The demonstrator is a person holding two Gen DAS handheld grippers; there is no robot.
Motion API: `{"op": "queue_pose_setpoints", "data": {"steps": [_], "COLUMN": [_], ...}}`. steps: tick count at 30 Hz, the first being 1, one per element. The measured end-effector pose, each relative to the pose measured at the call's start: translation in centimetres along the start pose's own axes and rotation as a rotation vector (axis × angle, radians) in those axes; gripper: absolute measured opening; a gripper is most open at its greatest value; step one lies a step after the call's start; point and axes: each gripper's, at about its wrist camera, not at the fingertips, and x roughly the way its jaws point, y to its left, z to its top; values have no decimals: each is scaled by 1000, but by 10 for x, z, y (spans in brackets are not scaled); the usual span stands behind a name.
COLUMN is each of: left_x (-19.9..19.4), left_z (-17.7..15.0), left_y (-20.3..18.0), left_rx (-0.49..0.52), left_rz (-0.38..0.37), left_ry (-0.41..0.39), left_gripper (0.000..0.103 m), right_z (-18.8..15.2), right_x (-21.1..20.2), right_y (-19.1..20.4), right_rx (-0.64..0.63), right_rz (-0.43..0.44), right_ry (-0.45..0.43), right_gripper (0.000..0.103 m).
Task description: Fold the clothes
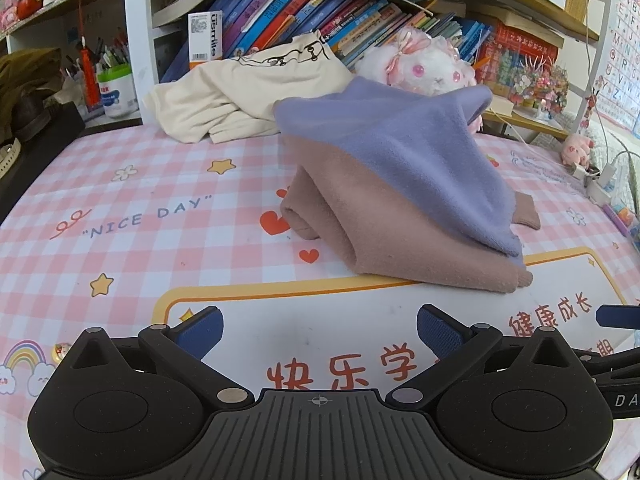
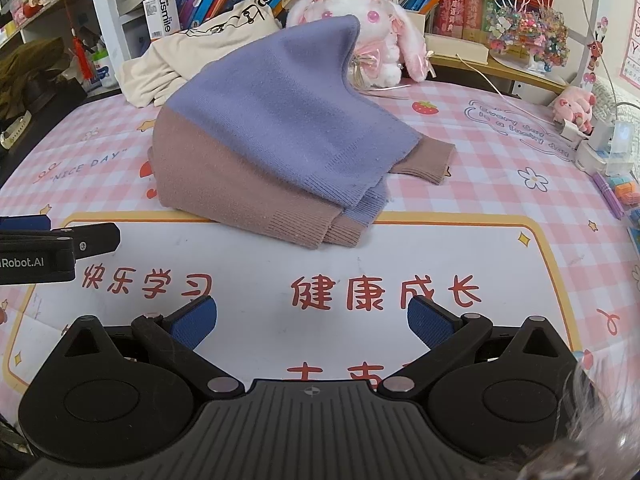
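Observation:
A folded purple and dusty-pink knit sweater point(image 1: 384, 184) point(image 2: 260, 136) lies on the pink checked desk mat point(image 1: 120, 216) point(image 2: 500, 184), its purple top layer peaked upward at the back. A cream garment point(image 1: 240, 92) point(image 2: 180, 52) is bunched behind it by the bookshelf. My left gripper point(image 1: 320, 328) is open, hovering over the white panel of the mat in front of the sweater, with nothing between its blue pads. My right gripper point(image 2: 312, 320) is also open and empty, in front of the sweater. The left gripper's black body point(image 2: 44, 252) shows at the left edge of the right wrist view.
A pink and white plush rabbit point(image 2: 372, 28) sits behind the sweater. Books point(image 1: 304, 12) fill the shelf at the back. A white box point(image 1: 206, 38), a pen cup point(image 1: 114, 88) and dark items stand back left. A small pink toy point(image 2: 576, 108), chargers and cables lie at the right.

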Motion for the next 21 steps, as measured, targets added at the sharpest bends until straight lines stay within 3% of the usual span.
{"op": "queue_pose_setpoints", "data": {"steps": [21], "left_x": [3], "left_z": [4], "left_y": [-15], "left_rx": [10], "left_rz": [6], "left_ry": [-5], "left_gripper": [103], "right_z": [4], "right_x": [2], "right_y": [-11], "right_rx": [-27], "right_rz": [46], "right_ry": [-6], "right_gripper": [103]}}
